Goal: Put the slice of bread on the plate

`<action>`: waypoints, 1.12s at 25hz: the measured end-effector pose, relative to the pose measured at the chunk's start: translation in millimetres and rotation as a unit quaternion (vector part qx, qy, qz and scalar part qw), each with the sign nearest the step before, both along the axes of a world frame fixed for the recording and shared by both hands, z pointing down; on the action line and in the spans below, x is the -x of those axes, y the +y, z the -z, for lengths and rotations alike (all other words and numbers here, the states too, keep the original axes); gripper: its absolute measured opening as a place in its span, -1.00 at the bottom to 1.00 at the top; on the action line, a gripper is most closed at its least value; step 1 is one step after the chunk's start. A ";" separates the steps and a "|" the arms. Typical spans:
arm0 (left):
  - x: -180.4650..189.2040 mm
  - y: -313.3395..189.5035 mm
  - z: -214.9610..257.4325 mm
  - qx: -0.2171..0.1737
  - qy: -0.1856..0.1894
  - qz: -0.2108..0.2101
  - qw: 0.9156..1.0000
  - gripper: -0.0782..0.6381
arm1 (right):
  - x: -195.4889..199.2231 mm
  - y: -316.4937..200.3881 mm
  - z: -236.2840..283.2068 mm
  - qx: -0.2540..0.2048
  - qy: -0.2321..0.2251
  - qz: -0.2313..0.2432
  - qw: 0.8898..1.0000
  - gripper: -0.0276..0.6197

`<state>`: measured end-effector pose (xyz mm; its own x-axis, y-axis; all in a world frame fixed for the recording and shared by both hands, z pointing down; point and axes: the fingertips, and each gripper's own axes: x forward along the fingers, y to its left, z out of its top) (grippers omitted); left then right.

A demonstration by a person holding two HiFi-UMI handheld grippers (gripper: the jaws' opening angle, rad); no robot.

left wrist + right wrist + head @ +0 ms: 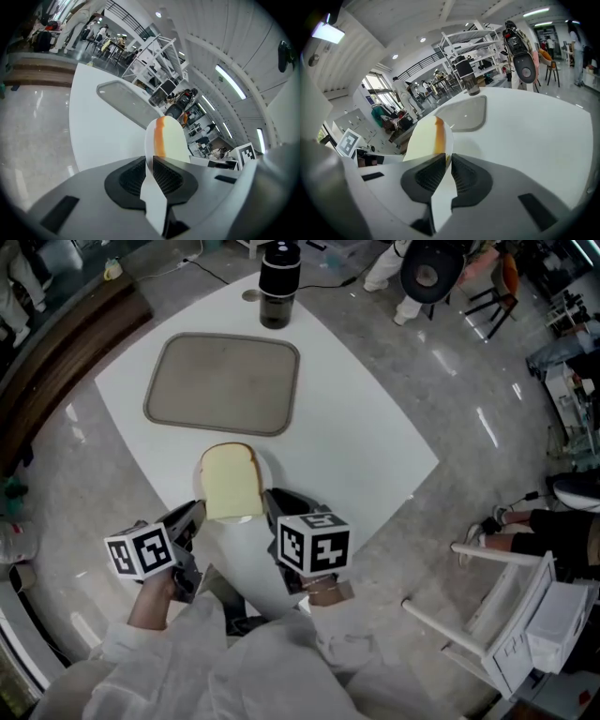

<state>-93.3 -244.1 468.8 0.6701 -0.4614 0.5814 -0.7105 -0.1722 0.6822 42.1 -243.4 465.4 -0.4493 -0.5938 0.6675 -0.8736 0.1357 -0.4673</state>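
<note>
Bread on the plate, plate pinched by both grippers.

The slice of bread (231,482) lies flat on the white plate (265,468), its long axis running near to far with the rounded top at the far end. It sits just beyond and between the two grippers, so neither is clearly the nearer. The left gripper (192,519) has its jaws closed on the plate's near-left rim, and the right gripper (274,505) is clamped the same way on the near-right rim. Each gripper view shows the thin white edge squeezed between ribbed pads with the crust just past it. Whether the plate rests on the white table (375,446) or hangs just above it, I cannot tell. Farther off lie a grey tray (223,382) and a black canister (278,277). The placing looks done; what remains is probably letting go evenly.
</note>
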 end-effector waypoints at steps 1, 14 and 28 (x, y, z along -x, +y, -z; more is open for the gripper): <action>2.7 -8.6 -1.1 0.000 0.000 -0.002 1.000 -0.63 | 2.8 -8.5 0.3 -0.001 0.002 -0.002 1.000 -0.77; 20.4 -120.1 -8.6 -0.006 0.015 -0.046 0.999 -0.63 | 19.7 -112.7 -8.1 0.003 -0.024 -0.070 0.997 -0.78; 19.4 -231.1 -19.8 -0.027 0.020 -0.071 0.997 -0.64 | 19.3 -207.3 -31.0 0.012 -0.030 -0.130 0.991 -0.78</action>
